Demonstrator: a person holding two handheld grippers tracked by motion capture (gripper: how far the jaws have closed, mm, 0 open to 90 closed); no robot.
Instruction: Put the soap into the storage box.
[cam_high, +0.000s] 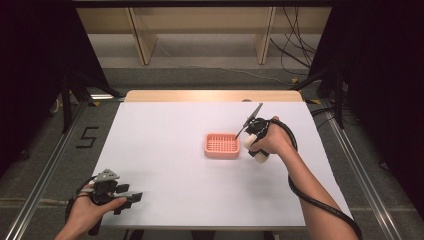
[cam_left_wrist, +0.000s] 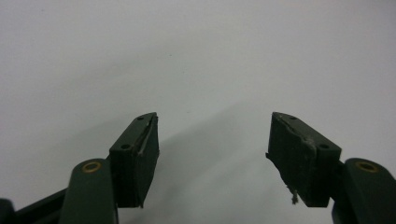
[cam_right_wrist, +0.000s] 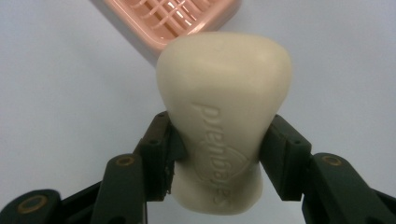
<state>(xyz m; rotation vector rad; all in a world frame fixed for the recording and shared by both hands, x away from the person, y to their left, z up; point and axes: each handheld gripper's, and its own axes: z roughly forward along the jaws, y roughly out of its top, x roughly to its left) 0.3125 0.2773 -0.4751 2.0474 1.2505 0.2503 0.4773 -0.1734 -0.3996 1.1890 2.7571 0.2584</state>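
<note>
While gripped mid-body between the right gripper (cam_right_wrist: 215, 154) fingers (cam_right_wrist: 156, 158), cream soap bar (cam_right_wrist: 224, 116) aloft just beside the pink soap dish (cam_high: 221, 145).
Left gripper (cam_left_wrist: 212, 158) spread wide, holding nothing, low over white tabletop (cam_high: 165, 165).

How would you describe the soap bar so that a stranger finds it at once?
Start at the white table, then find the pink slatted soap dish near its middle. Just right of it, the right gripper clamps a cream soap bar, smooth, rounded, with embossed lettering.
</note>
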